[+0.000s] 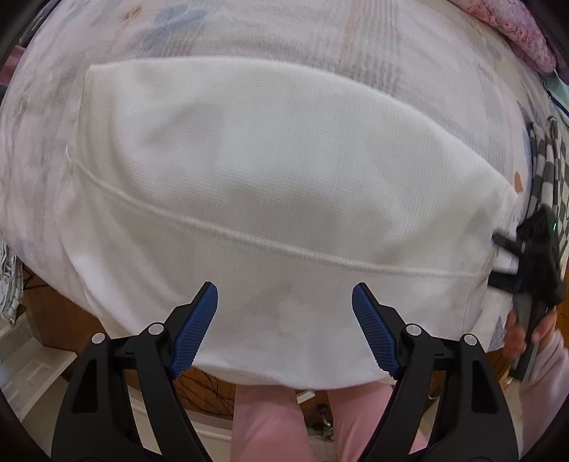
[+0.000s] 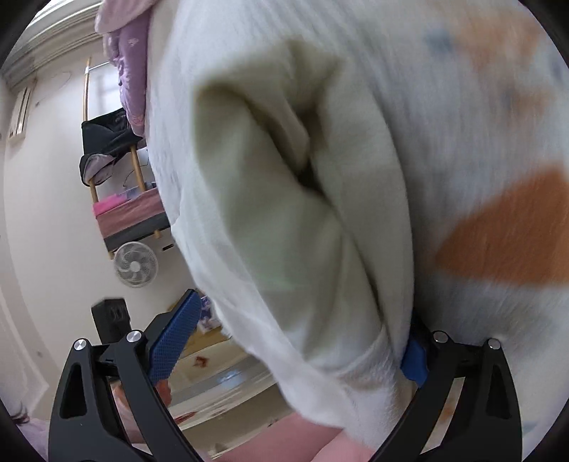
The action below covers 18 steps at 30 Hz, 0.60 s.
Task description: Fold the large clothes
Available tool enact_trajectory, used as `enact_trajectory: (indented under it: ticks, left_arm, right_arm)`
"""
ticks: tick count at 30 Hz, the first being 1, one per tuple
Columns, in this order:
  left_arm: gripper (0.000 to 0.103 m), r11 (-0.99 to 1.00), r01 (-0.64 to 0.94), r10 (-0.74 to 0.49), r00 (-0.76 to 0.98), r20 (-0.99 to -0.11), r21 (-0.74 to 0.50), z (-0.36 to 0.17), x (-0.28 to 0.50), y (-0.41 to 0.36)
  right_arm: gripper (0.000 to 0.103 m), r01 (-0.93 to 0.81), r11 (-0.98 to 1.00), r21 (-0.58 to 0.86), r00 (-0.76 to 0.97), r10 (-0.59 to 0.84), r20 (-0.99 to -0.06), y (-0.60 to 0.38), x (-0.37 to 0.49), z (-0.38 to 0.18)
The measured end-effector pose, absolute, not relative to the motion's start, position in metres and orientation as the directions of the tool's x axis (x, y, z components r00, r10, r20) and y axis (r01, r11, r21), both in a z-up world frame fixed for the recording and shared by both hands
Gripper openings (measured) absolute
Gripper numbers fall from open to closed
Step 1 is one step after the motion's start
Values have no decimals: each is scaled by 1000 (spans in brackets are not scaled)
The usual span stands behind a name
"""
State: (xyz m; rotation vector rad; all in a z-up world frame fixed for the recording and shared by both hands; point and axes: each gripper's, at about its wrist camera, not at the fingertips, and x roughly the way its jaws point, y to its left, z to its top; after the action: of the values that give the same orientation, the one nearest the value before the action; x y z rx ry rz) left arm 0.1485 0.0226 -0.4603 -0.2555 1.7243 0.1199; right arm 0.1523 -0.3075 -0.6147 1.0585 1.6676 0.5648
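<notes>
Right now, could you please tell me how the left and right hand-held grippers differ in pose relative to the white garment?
The left hand-held gripper hovers open above the white garment, nothing between its jaws. The right hand-held gripper sits at the garment's edge, cloth lying loosely between its open jaws. Both have blue pads and black frames.

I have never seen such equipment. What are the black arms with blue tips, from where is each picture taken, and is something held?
They are not robot arms. A person holds a two-finger gripper in each hand, and a fisheye camera on each looks along its fingers.

The left wrist view looks down at a white garment spread on a bed with a floral sheet. The left gripper hovers open above the near hem, holding nothing. The right gripper appears at the garment's right edge.

The right wrist view is blurred: the right gripper stands wide open with a fold of the garment between its fingers. I cannot tell that anything is gripped.
</notes>
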Motion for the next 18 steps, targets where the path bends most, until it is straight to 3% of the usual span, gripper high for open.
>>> enact_trajectory:
  ticks: [3, 5, 7, 8, 9, 10, 11, 15, 18]
  left_arm:
    - [78, 962, -253, -137, -123, -983, -103, -457, 163, 27]
    - [68, 960, -256, -147, -105, -984, -116, -454, 173, 30]
    - [34, 956, -247, -180, -83, -980, -155, -451, 184, 31]
    - [25, 952, -229, -225, -66, -972, -204, -450, 192, 31]
    - [12, 954, -208, -232, -55, -971, -216, -448, 198, 31]
    - [11, 961, -189, -217, -49, -975, -204, -447, 203, 31]
    - [11, 973, -157, -178, -39, -983, -170, -446, 212, 30]
    - [11, 977, -137, -169, -27, -985, -164, -447, 238, 33]
    - [11, 978, -130, -170, -46, -984, -163, -461, 258, 31]
  right_arm:
    - [94, 339, 537, 772, -177, 843, -509, -291, 129, -622]
    - [94, 336, 566, 753, -140, 821, -554, -281, 128, -615]
    - [86, 428, 559, 710, -43, 797, -602, -286, 122, -610]
    - [74, 453, 545, 706, 2, 791, -612, -288, 117, -606]
    - [55, 473, 525, 707, 74, 776, -626, -292, 109, -599]
    - [43, 479, 533, 697, 99, 757, -646, -294, 102, -596]
    - [23, 490, 561, 667, 111, 719, -687, -295, 93, -590]
    - [17, 533, 498, 684, 205, 708, -675, -292, 79, -570]
    - [16, 475, 567, 673, 211, 669, -713, -276, 84, -546]
